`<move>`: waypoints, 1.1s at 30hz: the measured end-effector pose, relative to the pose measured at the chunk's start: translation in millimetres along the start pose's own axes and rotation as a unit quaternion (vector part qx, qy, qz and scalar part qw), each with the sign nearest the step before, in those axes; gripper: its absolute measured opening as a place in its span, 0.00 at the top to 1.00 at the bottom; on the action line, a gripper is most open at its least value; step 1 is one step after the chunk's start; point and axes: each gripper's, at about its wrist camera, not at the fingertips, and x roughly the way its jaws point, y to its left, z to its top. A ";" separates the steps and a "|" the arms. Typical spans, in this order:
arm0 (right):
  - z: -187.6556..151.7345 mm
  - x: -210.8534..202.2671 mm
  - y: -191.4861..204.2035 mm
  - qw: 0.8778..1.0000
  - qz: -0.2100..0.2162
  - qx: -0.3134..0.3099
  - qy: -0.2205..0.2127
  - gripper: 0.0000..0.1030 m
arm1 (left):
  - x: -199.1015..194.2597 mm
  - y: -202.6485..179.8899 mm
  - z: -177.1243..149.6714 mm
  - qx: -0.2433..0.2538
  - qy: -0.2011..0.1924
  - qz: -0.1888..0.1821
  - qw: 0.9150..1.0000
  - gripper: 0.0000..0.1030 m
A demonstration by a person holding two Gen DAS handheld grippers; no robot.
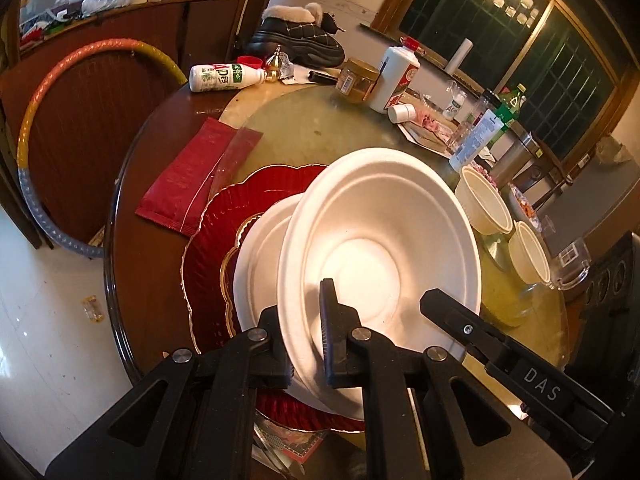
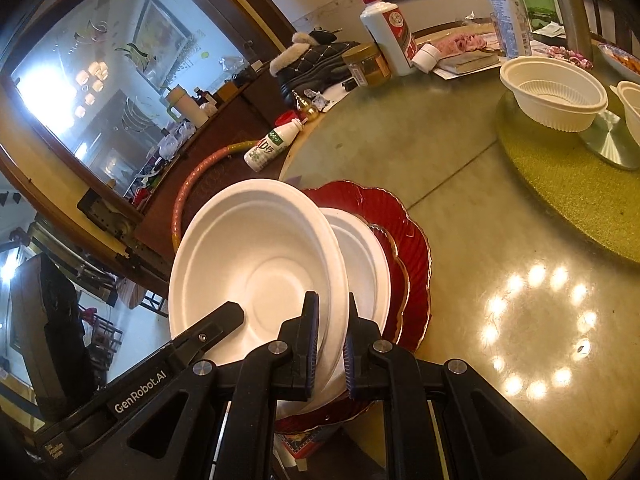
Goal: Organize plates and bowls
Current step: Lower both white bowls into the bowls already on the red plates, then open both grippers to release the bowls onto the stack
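From the left wrist, our left claw (image 1: pixel 306 344) pinches the white plate's (image 1: pixel 380 256) near rim, tilted above the red plate (image 1: pixel 212 248). From the right wrist, our right claw (image 2: pixel 330 344) clamps it too; we should lower both evenly.

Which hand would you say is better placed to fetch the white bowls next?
Right, probably: the bowls sit nearer the right gripper, though it and the left gripper both clamp the tilted white plate.

Left gripper (image 1: pixel 306 344) and right gripper (image 2: pixel 332 344) each clamp closed, fingers pointing toward 12 o'clock.
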 end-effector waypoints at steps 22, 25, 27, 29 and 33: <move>2.6 7.0 -0.5 1.000 -0.019 -0.004 0.021 0.90 | 7.1 -3.7 -1.7 0.009 0.014 0.021 1.000 0.92; 2.7 7.5 0.1 1.000 -0.021 -0.007 0.021 0.90 | 8.5 -3.5 -2.1 0.009 0.019 0.021 1.000 0.92; 3.0 8.5 1.0 0.999 -0.023 -0.009 0.023 0.89 | 9.0 -2.6 -2.2 0.007 0.021 0.021 1.000 0.92; 3.4 8.7 1.0 0.999 -0.023 -0.009 0.024 0.89 | 9.7 -0.2 -1.3 0.001 0.027 0.015 1.000 0.92; 3.9 9.3 2.7 0.999 -0.021 -0.012 0.028 0.89 | 11.1 2.1 2.3 -0.010 0.044 -0.002 0.999 0.79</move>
